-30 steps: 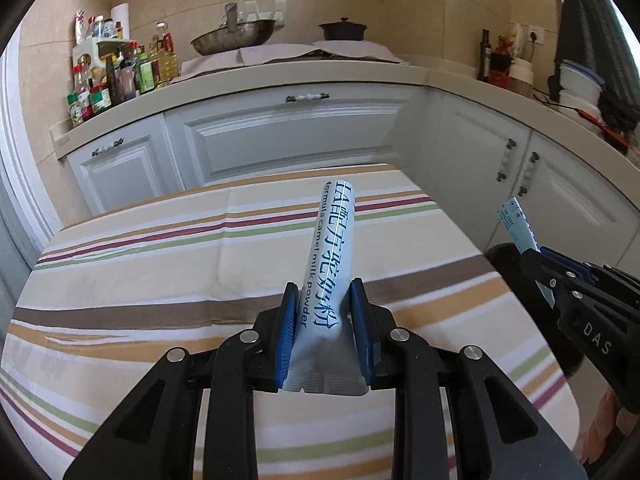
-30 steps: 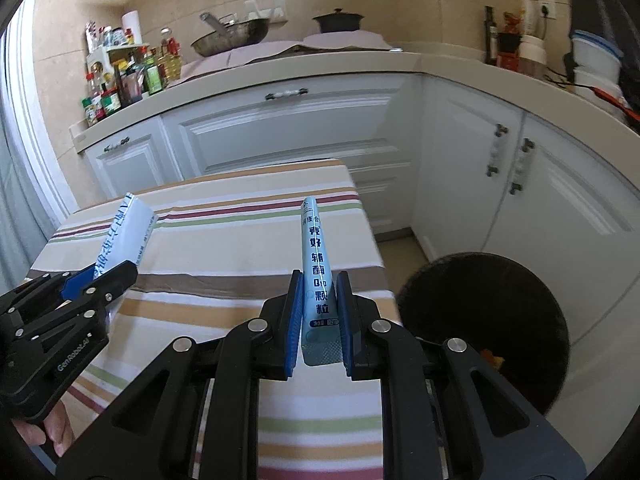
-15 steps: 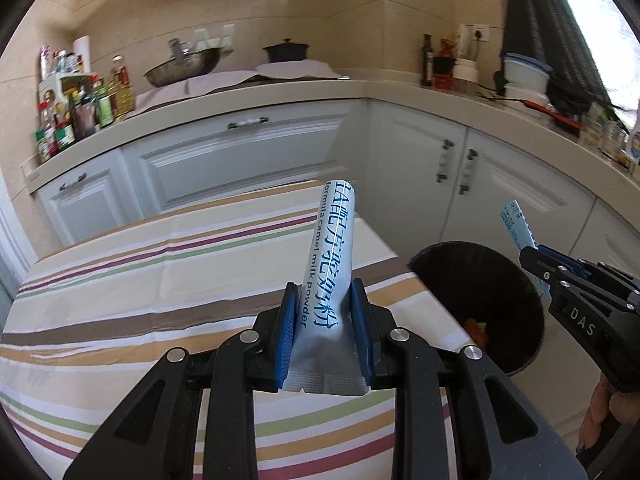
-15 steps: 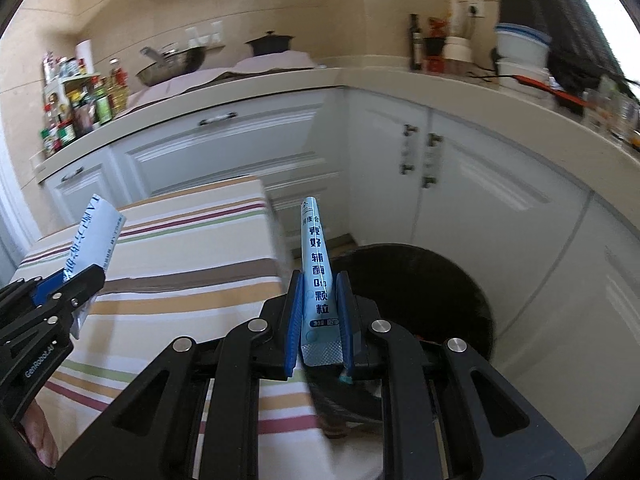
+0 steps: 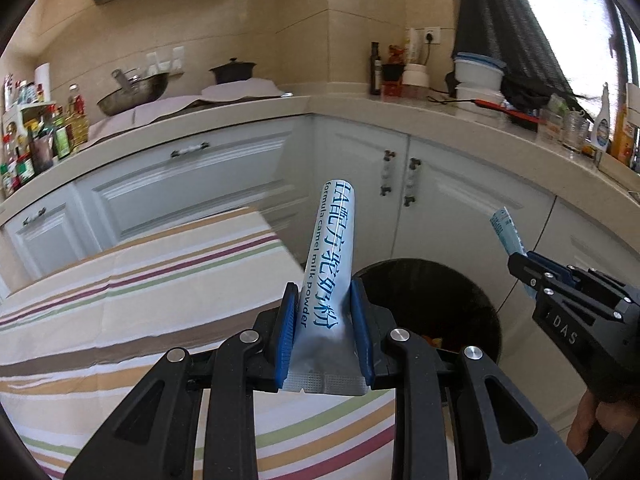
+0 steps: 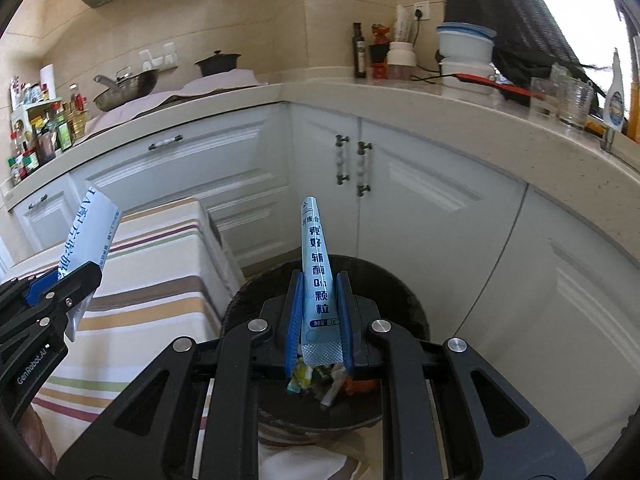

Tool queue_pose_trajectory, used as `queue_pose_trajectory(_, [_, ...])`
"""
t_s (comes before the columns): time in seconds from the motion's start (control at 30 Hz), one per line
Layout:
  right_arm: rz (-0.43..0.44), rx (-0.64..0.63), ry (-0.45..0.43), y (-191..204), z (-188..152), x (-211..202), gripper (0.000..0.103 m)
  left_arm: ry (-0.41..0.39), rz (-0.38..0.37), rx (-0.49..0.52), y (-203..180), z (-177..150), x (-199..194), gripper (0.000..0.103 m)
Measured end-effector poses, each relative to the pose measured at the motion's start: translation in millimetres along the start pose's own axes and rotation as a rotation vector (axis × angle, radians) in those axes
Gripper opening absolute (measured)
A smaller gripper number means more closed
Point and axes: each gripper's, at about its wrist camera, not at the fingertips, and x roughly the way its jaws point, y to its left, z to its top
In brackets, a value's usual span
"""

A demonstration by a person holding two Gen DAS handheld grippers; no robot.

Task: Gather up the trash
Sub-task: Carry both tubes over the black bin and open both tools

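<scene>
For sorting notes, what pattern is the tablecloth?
The tablecloth is cream with tan, brown, maroon and green stripes; the left wrist view shows it best.

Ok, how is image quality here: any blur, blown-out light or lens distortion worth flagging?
Left wrist view: the window at upper right is blown out, the striped tablecloth edge is smeared by motion, the milk powder sachet text stays sharp. Right wrist view: the same window glare, the countertop bows from fisheye, the granule sachet is crisp, black vignette in the corners.

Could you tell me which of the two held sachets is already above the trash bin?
The narrow sachet in the right gripper; the milk powder sachet is beside it.
</scene>
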Motion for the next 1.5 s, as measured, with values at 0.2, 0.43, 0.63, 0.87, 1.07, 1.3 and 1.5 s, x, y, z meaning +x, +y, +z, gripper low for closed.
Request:
queue_pose_trajectory(0.2, [-0.027, 0.011, -0.018, -15.2, 4.5, 5.2, 0.016, -0.017, -0.035, 0.023, -21.2, 6.0, 10.6, 0.027])
queue_pose_trajectory(0.43, [-0.043, 0.031, -0.029, -26.0, 7.4, 14.1, 0.016, -0.021, -0.042, 0.051, -35.6, 6.6, 24.9, 0.027])
queue_pose_trajectory(0.63, [-0.048, 0.037, -0.017, -30.1, 6.9, 29.0, 0.017, 0.006, -0.036, 0.051, -38.1, 6.7, 43.6, 0.028])
queue_pose_trajectory(0.87, [-0.061, 0.043, -0.016, -33.1, 7.2, 43.3, 0.017, 0.013, -0.040, 0.051, -42.8, 8.8, 59.1, 0.028])
queue_pose_trajectory(1.07, [-0.070, 0.046, -0.003, -36.9, 7.7, 57.8, 0.017, 0.036, -0.043, 0.058, -48.4, 8.1, 74.3, 0.028])
queue_pose_trajectory(1.3, [-0.077, 0.048, 0.016, -38.9, 6.0, 72.8, 0.017, 0.058, -0.045, 0.060, -50.9, 8.9, 88.2, 0.030])
queue_pose_trajectory(1.5, [-0.092, 0.057, 0.017, -40.9, 5.9, 77.8, 0.036, 0.065, -0.046, 0.050, -50.7, 9.7, 93.6, 0.056])
